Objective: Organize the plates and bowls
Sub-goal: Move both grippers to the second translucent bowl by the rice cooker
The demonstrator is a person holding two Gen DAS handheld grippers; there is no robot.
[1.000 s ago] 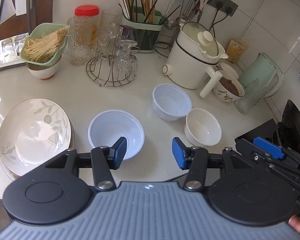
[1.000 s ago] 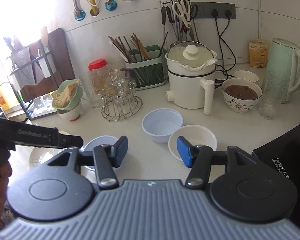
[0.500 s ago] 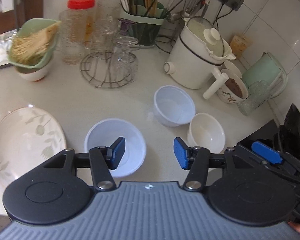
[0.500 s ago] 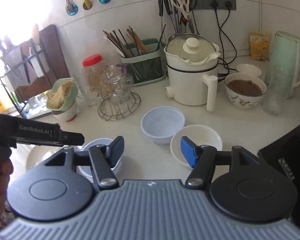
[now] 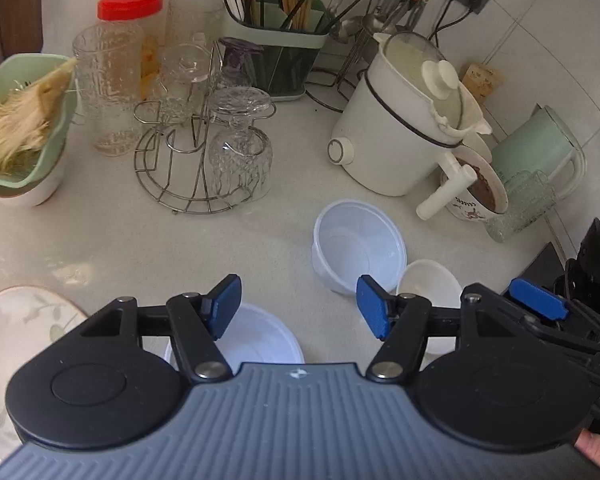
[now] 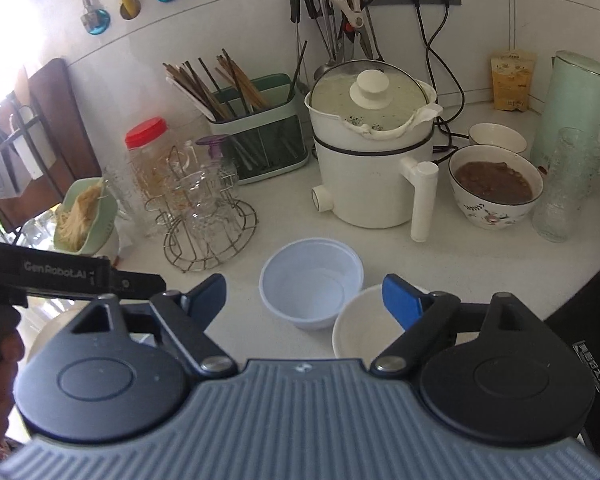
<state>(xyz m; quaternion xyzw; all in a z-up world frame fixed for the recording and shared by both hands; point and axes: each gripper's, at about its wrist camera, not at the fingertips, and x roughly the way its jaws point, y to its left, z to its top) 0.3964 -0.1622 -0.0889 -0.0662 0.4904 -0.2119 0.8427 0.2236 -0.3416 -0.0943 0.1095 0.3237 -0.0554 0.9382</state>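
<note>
Right tool (image 6: pixel 304 298), jaws just spread and empty, has the white bowl (image 6: pixel 364 330) at five o'clock, nearer than the left tool (image 5: pixel 298 306), apart too.

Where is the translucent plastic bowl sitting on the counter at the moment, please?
In the right wrist view the translucent plastic bowl stands mid-counter, in front of the white electric pot, with the white ceramic bowl close by at its right.

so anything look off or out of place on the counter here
Nothing spilled or broken. The oddest thing is the cooker's glass lid, which sits tilted on the white pot, not flat. Three empty bowls stand loose on the counter, unstacked.
</note>
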